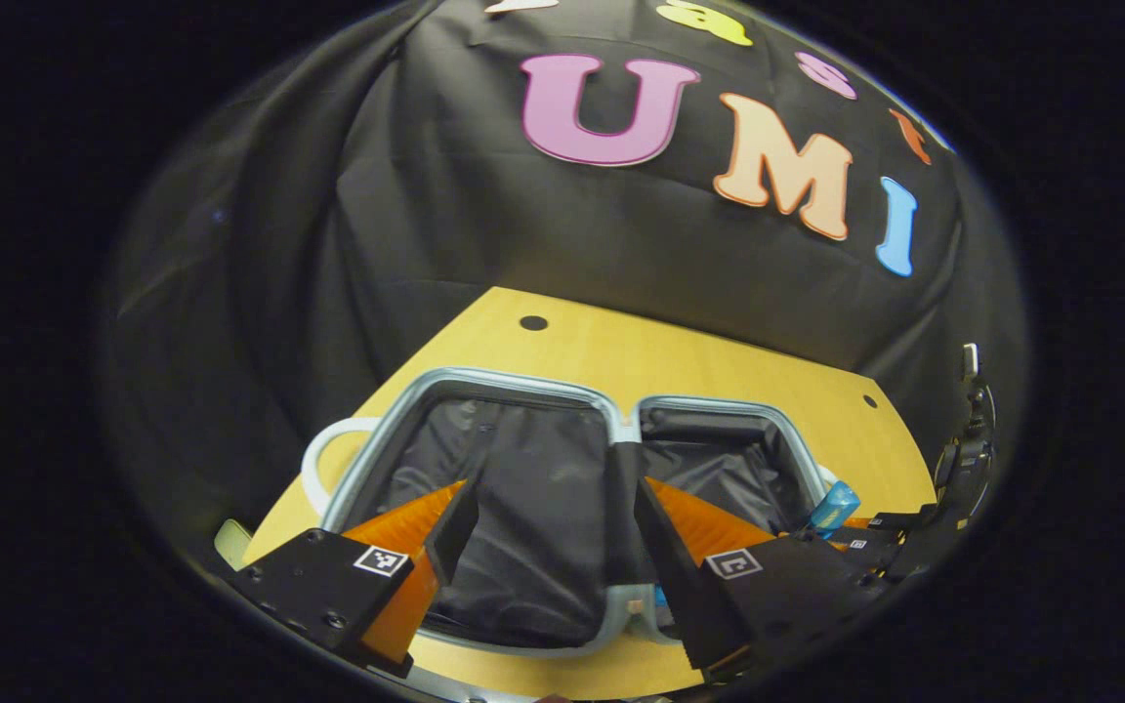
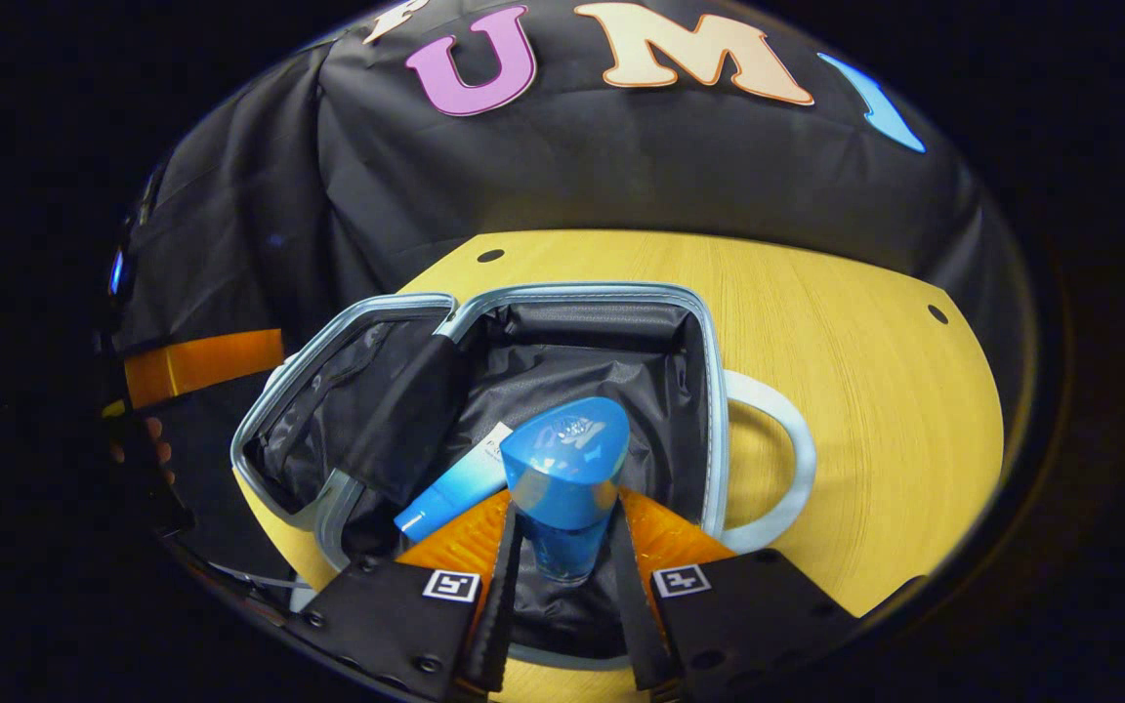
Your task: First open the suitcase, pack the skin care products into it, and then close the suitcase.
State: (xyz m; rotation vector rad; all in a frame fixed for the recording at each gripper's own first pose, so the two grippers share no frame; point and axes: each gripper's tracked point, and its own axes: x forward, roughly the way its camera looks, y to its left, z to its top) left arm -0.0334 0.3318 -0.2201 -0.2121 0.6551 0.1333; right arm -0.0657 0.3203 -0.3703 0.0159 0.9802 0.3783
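In the left gripper view we see the suitcase (image 1: 523, 508) lying open on the table (image 1: 719, 371), both halves lined with dark fabric. At far left a pale handle (image 1: 323, 459) loops out from the left half's rim. The left gripper (image 1: 548, 537) hangs over the left half and the hinge strip, its fingers spread wide with nothing between them. Further right, beyond the right half's rim, we see a blue bottle (image 1: 834, 508) and, just behind it, the right gripper (image 1: 875, 542) held by dark gear at the view's edge.

In the right gripper view we start at the left edge, where the left gripper (image 2: 191, 366) shows as an orange and black block, with fingertips of the person's hand (image 2: 147, 439) just below it. Next comes the suitcase (image 2: 523, 303), its near half open below the camera. A tube (image 2: 460, 483), blue fading to white, lies slanted on the lining of this half. Just right of the tube, the right gripper (image 2: 562, 547) is closed on the bottle (image 2: 562, 469): both fingers press on the clear lower body, and the broad blue cap stands above them. The bottle is held upright over the lining of the near half; we cannot tell whether its base touches the fabric. To the right a pale handle (image 2: 787, 459) curves out from the rim onto the table (image 2: 865, 342).
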